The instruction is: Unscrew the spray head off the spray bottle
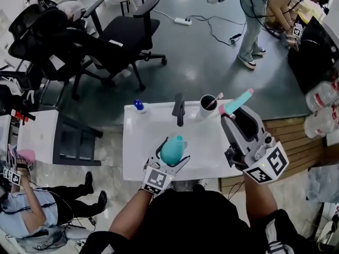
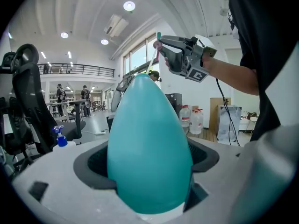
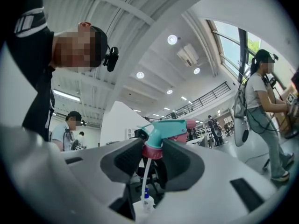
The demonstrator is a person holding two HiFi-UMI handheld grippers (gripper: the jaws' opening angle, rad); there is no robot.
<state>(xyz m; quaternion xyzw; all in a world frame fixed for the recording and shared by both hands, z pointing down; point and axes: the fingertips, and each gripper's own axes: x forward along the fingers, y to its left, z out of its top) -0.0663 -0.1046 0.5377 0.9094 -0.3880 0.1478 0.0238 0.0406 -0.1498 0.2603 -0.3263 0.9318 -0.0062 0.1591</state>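
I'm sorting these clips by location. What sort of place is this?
Probably an open-plan lab or office workspace, perhaps used for recording sessions. Black office chairs stand about, there is a white work table, and a power strip lies on the bare grey floor.

Teal spray bottle [image 2: 149, 143]: base hidden down between the left gripper [image 2: 150, 171] pads, neck opening not visible in this view. Spray head [image 3: 164, 130]: pink collar half covered by the right gripper [image 3: 153, 158] pads, dip tube [image 3: 144, 178] lower end out of sight. Head view: water jugs [image 1: 321, 97] cut by right edge, standing person [image 1: 257, 20] cut at top, cup [image 1: 208, 106] contents too small to tell.
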